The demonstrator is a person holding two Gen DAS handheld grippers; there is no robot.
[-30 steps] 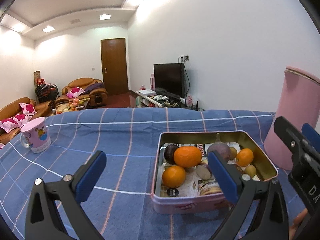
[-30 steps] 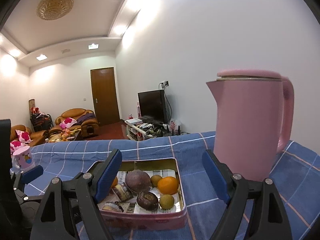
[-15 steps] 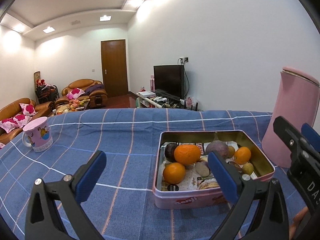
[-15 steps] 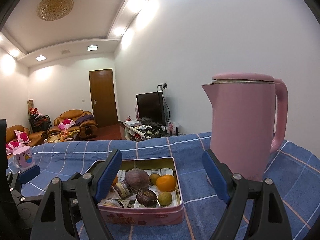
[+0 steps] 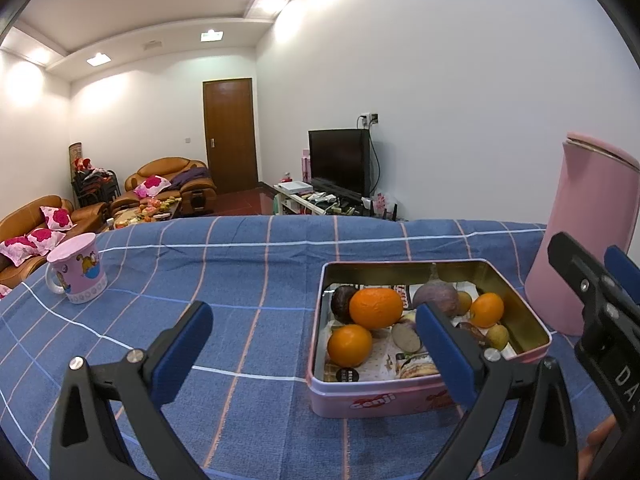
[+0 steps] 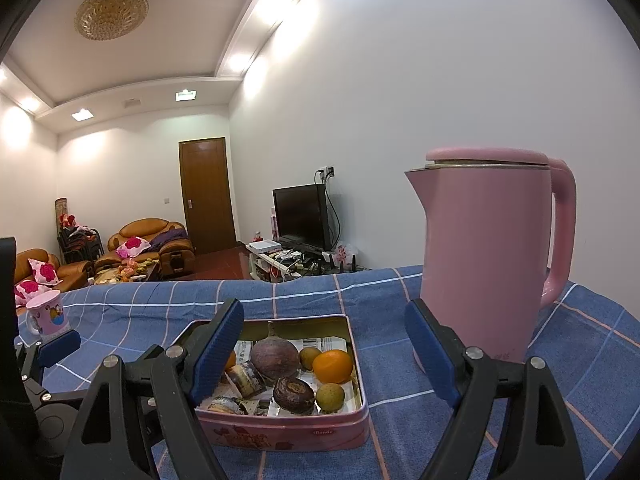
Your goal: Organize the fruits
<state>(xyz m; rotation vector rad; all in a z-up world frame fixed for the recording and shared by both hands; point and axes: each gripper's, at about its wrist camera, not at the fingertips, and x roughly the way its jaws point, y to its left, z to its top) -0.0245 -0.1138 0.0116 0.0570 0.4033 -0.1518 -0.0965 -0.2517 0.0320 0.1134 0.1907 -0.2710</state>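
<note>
An open pink tin (image 5: 424, 400) sits on the blue checked cloth. It holds oranges (image 5: 376, 307), a round purple fruit (image 5: 436, 298), small yellowish fruits (image 5: 498, 336) and snack packets. My left gripper (image 5: 312, 314) hovers open in front of the tin's left wall, nothing between its blue pads. In the right wrist view the same tin (image 6: 288, 436) lies low and left of centre, with the purple fruit (image 6: 275, 358), an orange (image 6: 332, 366) and a dark wrinkled fruit (image 6: 293, 394) showing. My right gripper (image 6: 324, 312) is open and empty above the tin's near right part.
A tall pink kettle (image 6: 484, 260) stands right of the tin, close to the right gripper's right finger. A pink mug (image 5: 76, 268) stands far left on the cloth. Bare cloth (image 5: 240, 280) lies between mug and tin. Beyond the table's far edge are sofas, a television and a door.
A second ago the tin and kettle looked slightly nearer in both views; since half a second ago nothing has shifted. Both grippers have stayed open.
</note>
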